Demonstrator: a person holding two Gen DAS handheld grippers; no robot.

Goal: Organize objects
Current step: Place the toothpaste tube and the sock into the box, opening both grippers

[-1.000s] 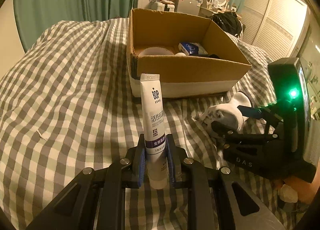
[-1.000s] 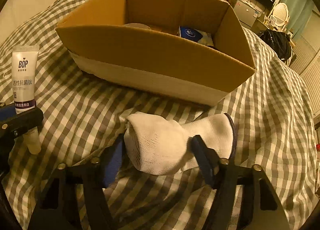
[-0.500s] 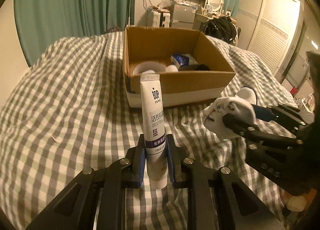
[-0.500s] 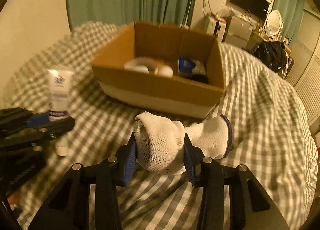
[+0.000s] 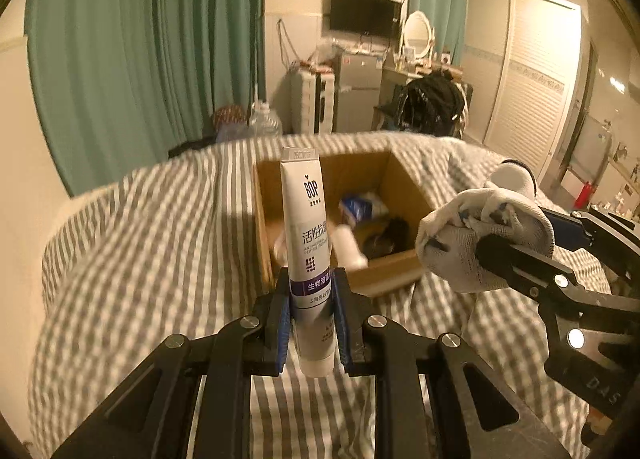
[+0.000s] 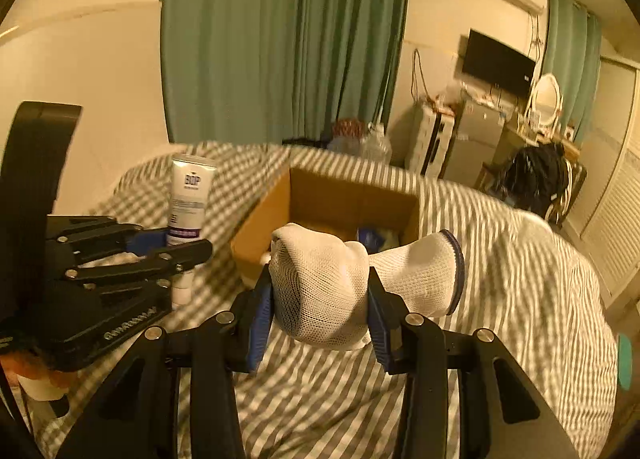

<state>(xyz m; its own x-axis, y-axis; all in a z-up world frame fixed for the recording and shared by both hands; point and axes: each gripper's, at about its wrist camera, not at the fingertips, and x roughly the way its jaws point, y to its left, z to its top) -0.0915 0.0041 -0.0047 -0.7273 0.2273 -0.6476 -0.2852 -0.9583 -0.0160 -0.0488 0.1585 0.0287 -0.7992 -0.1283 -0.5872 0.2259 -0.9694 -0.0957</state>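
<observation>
The left claw [image 5: 311, 319] pinches a white tube [image 5: 308, 243] near its capped lower end, holding it upright with the crimped end on top. The right claw [image 6: 320, 299] squeezes a bunched white sock [image 6: 344, 283], whose dark-edged cuff sticks out to the right of the blue pads [image 6: 258, 315]. Both are held up above a bed [image 5: 140, 243] covered in grey and white checked cloth. Beyond them an open cardboard box [image 5: 404, 175] sits on the bed, with a blue packet [image 5: 356, 205], a white bottle [image 5: 350, 245] and something dark [image 5: 386, 237] inside. Seen from the right claw, the left one is off to the side, its tube just left of the box. Green curtains [image 6: 280, 39] hang behind the bed.
</observation>
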